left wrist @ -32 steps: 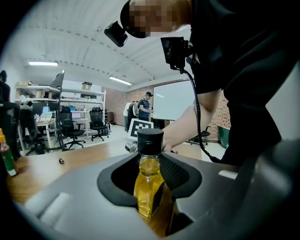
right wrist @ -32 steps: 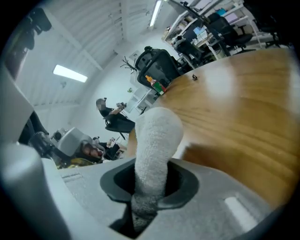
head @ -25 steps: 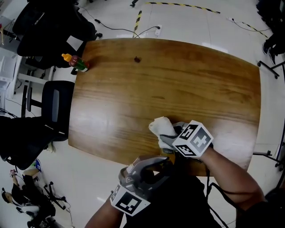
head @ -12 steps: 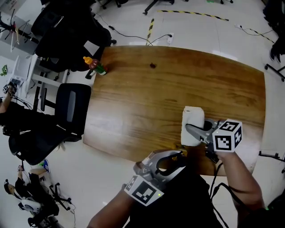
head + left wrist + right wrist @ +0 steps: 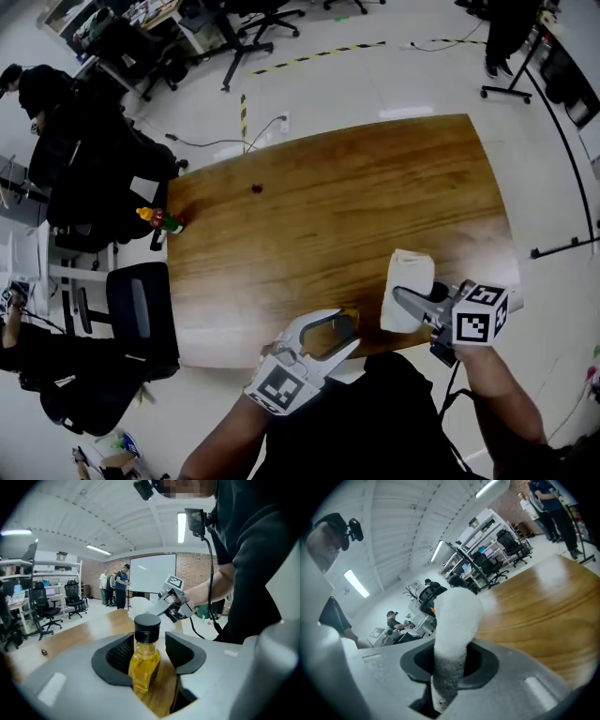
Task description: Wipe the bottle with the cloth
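Now the left gripper tilts slightly downward, its jaws just opening around a black-capped bottle of yellow liquid; to its right, the right gripper clamps a white cloth above the wooden surface.

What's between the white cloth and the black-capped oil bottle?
Only a strip of bare tabletop, seen in the head view; the cloth and the bottle are apart.

Amber-yellow glass bottle, black cap; white terry cloth; brown wood-grain table; at its nine o'clock, red-green bottle, orange cap.
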{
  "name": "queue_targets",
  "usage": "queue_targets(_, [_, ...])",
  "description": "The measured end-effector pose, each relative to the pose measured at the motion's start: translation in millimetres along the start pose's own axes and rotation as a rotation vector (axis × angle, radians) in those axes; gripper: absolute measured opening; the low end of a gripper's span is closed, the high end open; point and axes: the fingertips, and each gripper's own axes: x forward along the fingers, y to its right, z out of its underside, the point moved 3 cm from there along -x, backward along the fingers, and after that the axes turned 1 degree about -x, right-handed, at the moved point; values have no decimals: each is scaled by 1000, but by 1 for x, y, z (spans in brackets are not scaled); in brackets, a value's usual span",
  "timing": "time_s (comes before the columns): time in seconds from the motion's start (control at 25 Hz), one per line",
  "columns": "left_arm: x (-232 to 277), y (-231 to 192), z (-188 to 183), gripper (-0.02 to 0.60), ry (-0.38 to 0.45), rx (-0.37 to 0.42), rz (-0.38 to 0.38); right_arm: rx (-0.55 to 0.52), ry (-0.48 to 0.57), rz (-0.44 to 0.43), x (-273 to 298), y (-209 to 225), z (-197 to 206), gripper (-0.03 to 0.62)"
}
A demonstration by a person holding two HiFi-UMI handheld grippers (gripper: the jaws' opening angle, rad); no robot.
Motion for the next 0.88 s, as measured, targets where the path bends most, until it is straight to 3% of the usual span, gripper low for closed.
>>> queue_targets(0.24, [-15, -11, 3, 232, 3, 126, 260, 127, 259, 192, -16, -39, 47, 72])
queue_targets(0.56, [-6, -25, 8, 233, 34, 202, 515, 219, 452, 303, 8, -87, 92, 72])
queue_targets(0.72, [6, -24, 11, 235, 38, 154, 587, 289, 537, 343, 25, -103, 108, 72])
queue_targets(0.88, [16, -8, 8, 232, 41, 190, 604, 325, 582, 365, 19, -112, 126, 72])
